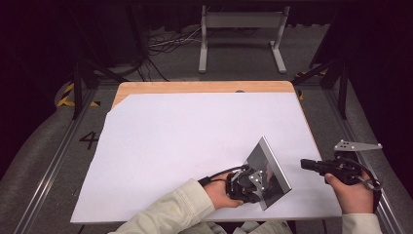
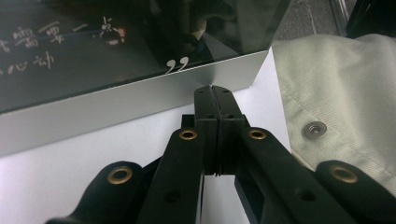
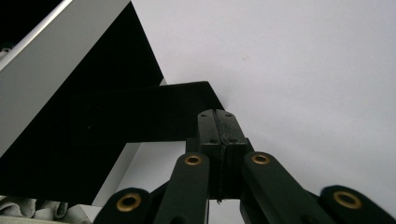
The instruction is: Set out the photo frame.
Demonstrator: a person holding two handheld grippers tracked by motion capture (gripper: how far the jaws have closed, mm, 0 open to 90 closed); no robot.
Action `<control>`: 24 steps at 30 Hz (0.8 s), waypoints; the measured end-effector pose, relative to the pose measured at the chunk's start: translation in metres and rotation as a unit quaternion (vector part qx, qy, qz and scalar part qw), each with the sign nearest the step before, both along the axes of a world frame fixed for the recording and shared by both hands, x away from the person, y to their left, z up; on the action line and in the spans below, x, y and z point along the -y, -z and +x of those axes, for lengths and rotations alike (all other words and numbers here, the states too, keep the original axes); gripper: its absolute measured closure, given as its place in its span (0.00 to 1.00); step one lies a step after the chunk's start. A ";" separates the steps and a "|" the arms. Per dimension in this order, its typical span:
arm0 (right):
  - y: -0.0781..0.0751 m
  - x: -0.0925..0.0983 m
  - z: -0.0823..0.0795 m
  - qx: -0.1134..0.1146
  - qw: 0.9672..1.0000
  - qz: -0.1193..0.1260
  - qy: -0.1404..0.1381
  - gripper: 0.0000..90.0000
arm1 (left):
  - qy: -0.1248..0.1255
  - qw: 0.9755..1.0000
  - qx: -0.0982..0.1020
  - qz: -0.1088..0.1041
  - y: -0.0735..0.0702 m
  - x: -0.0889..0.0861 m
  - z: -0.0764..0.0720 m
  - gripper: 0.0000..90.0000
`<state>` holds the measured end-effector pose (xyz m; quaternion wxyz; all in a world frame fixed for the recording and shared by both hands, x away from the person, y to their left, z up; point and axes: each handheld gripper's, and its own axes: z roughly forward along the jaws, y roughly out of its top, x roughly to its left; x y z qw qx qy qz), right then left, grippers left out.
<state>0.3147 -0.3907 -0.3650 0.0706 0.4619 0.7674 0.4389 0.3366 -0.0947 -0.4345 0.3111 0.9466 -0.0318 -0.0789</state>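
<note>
A silver-edged picture frame point(image 1: 271, 168) stands tilted on the white sheet near the table's front right. Its dark glass front point(image 2: 116, 42) shows faint white writing and faces my left gripper point(image 1: 259, 181). That gripper point(image 2: 215, 89) is shut and empty, its tips right at the frame's lower silver edge point(image 2: 140, 100). My right gripper point(image 1: 303, 164) is on the other side, pointing left at the frame's back. It point(image 3: 215, 113) is shut with nothing held, its tips just below the black prop leg point(image 3: 149, 109) of the black back point(image 3: 70, 140).
A white sheet point(image 1: 195, 141) covers most of the wooden table point(image 1: 204, 87). A cream sleeve point(image 2: 345, 93) lies close beside the frame. On the floor beyond the table are a grey metal stand point(image 1: 241, 34) and cables point(image 1: 165, 44).
</note>
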 end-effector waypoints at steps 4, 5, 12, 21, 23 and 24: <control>0.000 0.004 -0.004 -0.002 1.000 -0.001 0.006 1.00 | 0.000 1.000 -0.003 -0.001 0.000 0.001 0.001 1.00; 0.000 0.004 -0.004 -0.002 1.000 0.000 0.004 1.00 | -0.002 1.000 -0.003 -0.002 0.000 0.000 0.002 1.00; -0.001 -0.002 0.002 -0.002 1.000 -0.003 -0.001 0.90 | -0.030 0.999 -0.007 -0.017 -0.008 -0.019 0.008 1.00; -0.009 -0.009 0.008 -0.004 1.000 -0.002 -0.017 0.81 | -0.082 0.996 -0.005 -0.043 -0.017 -0.059 0.023 0.98; -0.012 -0.013 0.009 -0.001 1.000 -0.006 -0.023 0.80 | -0.092 0.995 -0.004 -0.046 -0.018 -0.068 0.025 0.97; -0.014 -0.015 0.009 -0.001 1.000 -0.007 -0.025 0.80 | -0.098 0.994 -0.003 -0.048 -0.019 -0.072 0.026 0.97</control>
